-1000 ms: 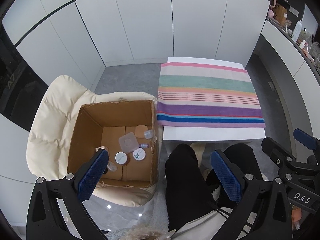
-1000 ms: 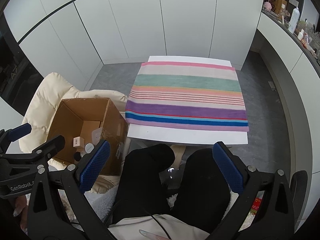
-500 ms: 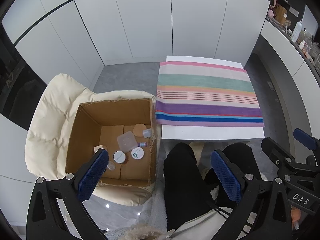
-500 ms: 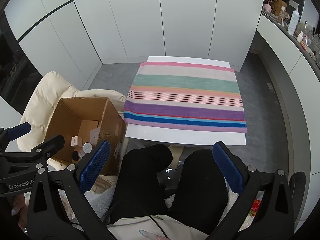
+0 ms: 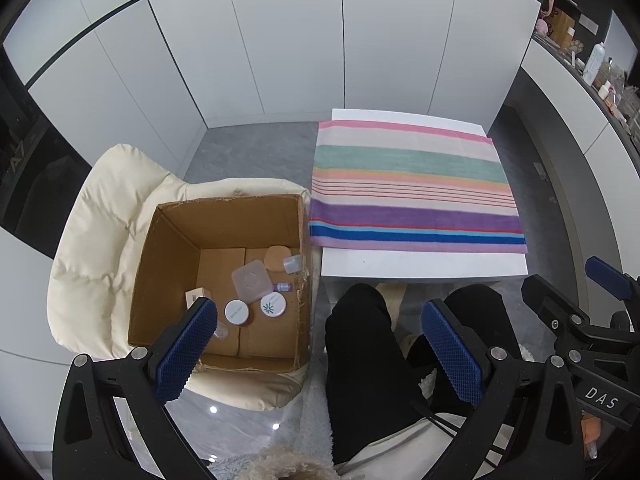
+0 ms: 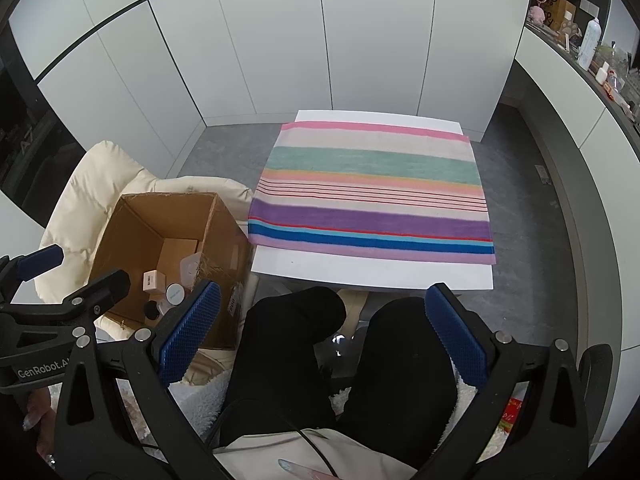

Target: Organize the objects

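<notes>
An open cardboard box [image 5: 168,248] stands on a cream padded chair [image 5: 100,216], left of a white table [image 5: 424,264]. Inside lie two white-lidded jars [image 5: 237,312], a clear square lid [image 5: 250,281], a round tan disc [image 5: 277,257], a small clear cup [image 5: 293,263] and a small white carton [image 5: 197,294]. My left gripper [image 5: 320,344] is open and empty, held high above the box's near right corner and my lap. My right gripper [image 6: 324,332] is open and empty above my knees. The box also shows in the right wrist view [image 6: 132,236].
A striped towel [image 5: 416,188] covers most of the table; it also shows in the right wrist view [image 6: 372,196]. My black-trousered legs [image 5: 360,360] are under the table's near edge. White cabinet doors [image 5: 304,40] stand behind. A counter with bottles [image 5: 592,64] runs along the right.
Both views have drifted slightly; the box and table sit a little further left and lower in frame. Both grippers stay open and empty.
</notes>
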{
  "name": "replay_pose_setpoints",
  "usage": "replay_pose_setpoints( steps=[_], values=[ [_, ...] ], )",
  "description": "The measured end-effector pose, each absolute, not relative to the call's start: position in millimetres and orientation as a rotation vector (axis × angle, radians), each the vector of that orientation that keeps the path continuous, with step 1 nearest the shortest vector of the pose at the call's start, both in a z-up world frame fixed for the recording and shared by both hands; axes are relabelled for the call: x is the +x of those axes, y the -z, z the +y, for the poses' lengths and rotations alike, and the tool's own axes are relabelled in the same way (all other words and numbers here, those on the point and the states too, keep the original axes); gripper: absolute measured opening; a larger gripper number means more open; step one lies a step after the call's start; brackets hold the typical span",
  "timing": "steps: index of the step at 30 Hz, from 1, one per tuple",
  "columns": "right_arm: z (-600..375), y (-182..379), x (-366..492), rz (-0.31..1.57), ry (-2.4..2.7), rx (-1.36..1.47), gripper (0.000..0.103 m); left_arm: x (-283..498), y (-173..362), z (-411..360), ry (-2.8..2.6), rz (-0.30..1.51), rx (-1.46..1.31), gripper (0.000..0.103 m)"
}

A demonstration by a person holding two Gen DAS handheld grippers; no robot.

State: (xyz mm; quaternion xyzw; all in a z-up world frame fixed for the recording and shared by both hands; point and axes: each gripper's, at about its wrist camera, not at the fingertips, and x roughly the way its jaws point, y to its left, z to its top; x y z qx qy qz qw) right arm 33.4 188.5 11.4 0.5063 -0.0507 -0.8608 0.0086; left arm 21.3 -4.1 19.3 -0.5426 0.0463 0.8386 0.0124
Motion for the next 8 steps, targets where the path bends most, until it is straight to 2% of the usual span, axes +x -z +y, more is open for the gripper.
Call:
replay_pose_setpoints(
  steps=[8],
  values=[
    [190.5,-10.3,32.3,-0.156,2.681,1.587,0.103,22.5,-19.8,-1.6,-2.627,0.162,-1.684,0.103]
  ],
)
